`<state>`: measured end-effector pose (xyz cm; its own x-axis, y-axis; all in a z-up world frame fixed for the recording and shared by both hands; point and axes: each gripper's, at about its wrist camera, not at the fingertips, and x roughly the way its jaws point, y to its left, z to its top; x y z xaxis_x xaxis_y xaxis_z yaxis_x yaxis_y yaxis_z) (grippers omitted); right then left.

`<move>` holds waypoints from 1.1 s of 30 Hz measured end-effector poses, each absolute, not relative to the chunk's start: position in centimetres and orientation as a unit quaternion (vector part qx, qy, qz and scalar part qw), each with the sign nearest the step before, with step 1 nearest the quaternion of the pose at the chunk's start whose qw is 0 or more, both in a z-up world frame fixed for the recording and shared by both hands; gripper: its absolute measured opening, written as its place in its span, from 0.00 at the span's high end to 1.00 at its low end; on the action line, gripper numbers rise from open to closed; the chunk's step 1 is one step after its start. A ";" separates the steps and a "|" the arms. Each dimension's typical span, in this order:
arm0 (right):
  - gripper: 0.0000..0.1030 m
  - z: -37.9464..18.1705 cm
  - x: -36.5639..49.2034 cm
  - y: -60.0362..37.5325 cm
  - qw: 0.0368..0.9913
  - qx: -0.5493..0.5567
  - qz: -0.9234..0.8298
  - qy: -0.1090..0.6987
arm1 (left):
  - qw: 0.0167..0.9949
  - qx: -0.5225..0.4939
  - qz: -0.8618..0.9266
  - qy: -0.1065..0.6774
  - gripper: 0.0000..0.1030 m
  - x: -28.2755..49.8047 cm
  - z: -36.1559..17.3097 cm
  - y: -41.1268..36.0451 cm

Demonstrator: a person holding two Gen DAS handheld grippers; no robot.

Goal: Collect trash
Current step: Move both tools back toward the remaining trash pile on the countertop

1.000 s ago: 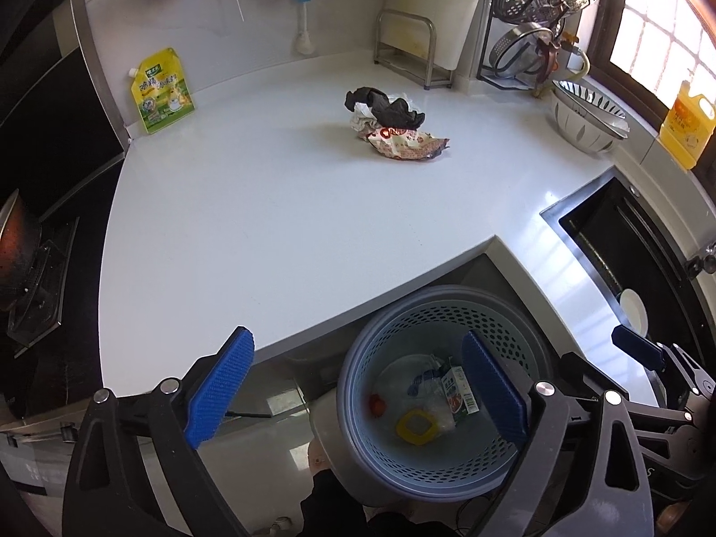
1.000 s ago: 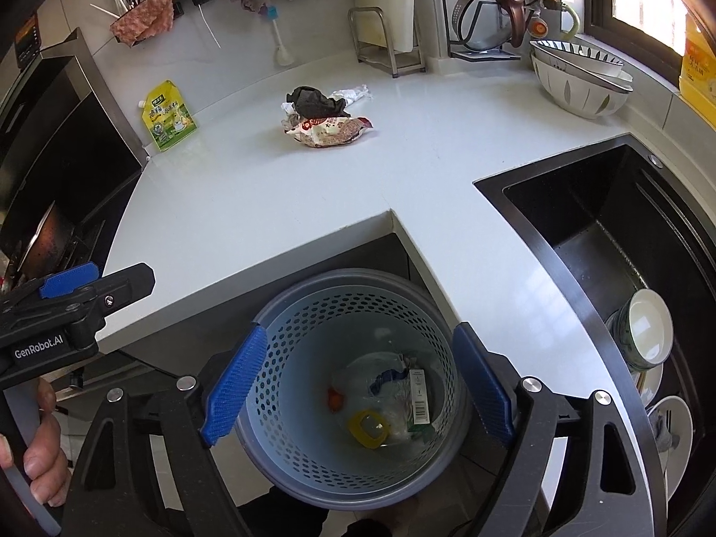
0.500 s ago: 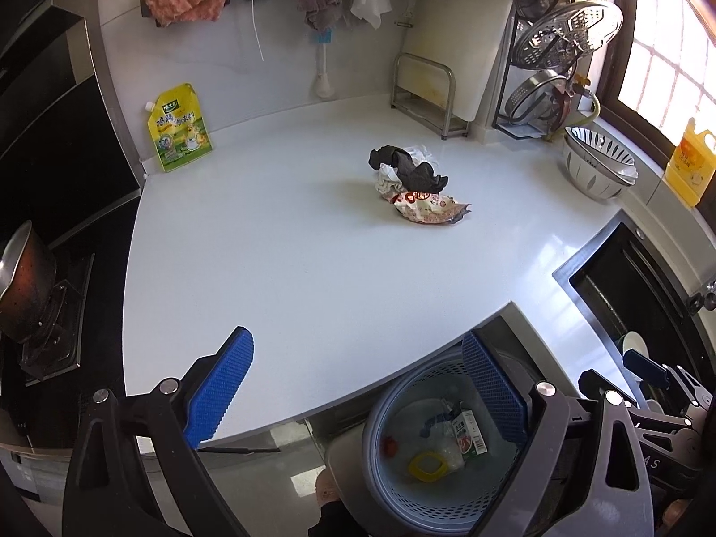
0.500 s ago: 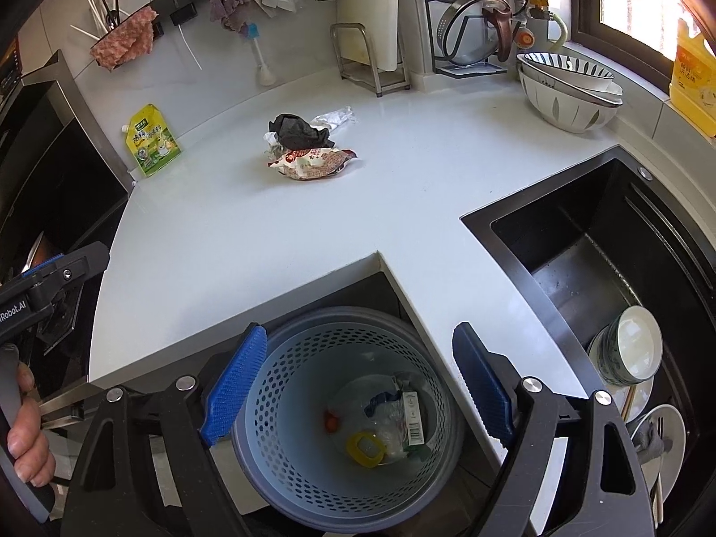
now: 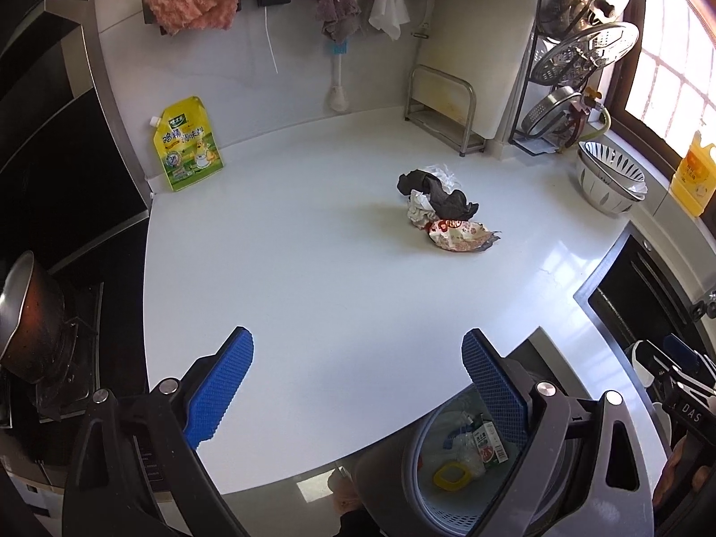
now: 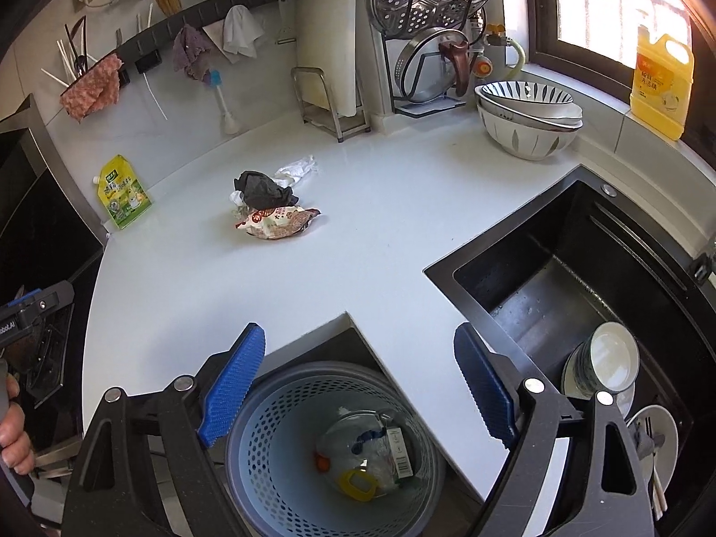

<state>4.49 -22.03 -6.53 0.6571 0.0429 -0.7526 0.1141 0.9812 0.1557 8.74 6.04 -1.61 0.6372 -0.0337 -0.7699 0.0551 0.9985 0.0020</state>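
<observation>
while both grippers hang above the near edge of the white counter [image 5: 313, 277], neither has hold of anything: the left gripper [image 5: 358, 385] has its blue-padded jaws spread wide with only bare counter between them, and the right gripper [image 6: 358, 385] has its jaws equally wide, framing the counter's inner corner and the basket below. trash pile sits well apart from both, toward the back middle of the counter: a crumpled black bag [image 5: 441, 194] on top of white crumpled paper [image 5: 418, 212], with a red-and-white snack wrapper [image 5: 461, 235] touching the pile on its near side. in the right wrist view a separate scrap of white paper [image 6: 297, 168] lies just behind the black bag. blue perforated trash basket [image 6: 277, 447] stands on the floor below the counter's cut-in corner, already holding a clear plastic bag, a small carton [image 6: 398, 447], a yellow ring-shaped piece [image 6: 358, 483] and a small orange bit. yellow-green refill pouch [image 5: 188, 143] leans against the back wall at the left. stacked patterned bowls [image 6: 528, 121] sit at the right rear near the window; black sink [image 6: 581, 268] to the right holds dishes. a hand [image 6: 11, 434] shows at the left edge of the right wrist view, gripping the other tool's handle.
</observation>
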 end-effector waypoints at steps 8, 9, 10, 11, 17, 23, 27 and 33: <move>0.20 -8.2 7.3 -20.2 0.899 0.091 -0.016 0.427 | 0.910 0.055 -0.037 0.409 0.09 11.4 -2.8 6.3; 0.20 -8.5 7.9 -20.0 0.899 0.087 -0.019 0.428 | 0.909 0.057 -0.041 0.410 0.09 12.1 -3.1 6.3; 0.20 -8.7 8.5 -19.8 0.899 0.090 -0.020 0.428 | 0.908 0.055 -0.044 0.413 0.09 12.7 -3.4 6.3; 0.20 -8.9 9.0 -19.6 0.898 0.096 -0.021 0.428 | 0.907 0.051 -0.049 0.415 0.09 13.4 -3.7 6.4; 0.20 -10.4 12.8 -18.1 0.896 0.106 -0.024 0.430 | 0.907 0.044 -0.065 0.414 0.09 17.6 -5.6 6.5; 0.20 -10.9 17.1 -16.8 0.901 0.115 -0.020 0.418 | 0.906 0.026 -0.067 0.416 0.09 22.0 -7.3 7.1; 0.20 -11.1 20.6 -16.0 0.904 0.119 -0.008 0.411 | 0.906 0.020 -0.061 0.419 0.09 24.2 -8.2 7.4; 0.20 -11.7 26.0 -14.1 0.908 0.094 0.016 0.408 | 0.904 0.019 -0.059 0.423 0.09 26.3 -9.1 7.7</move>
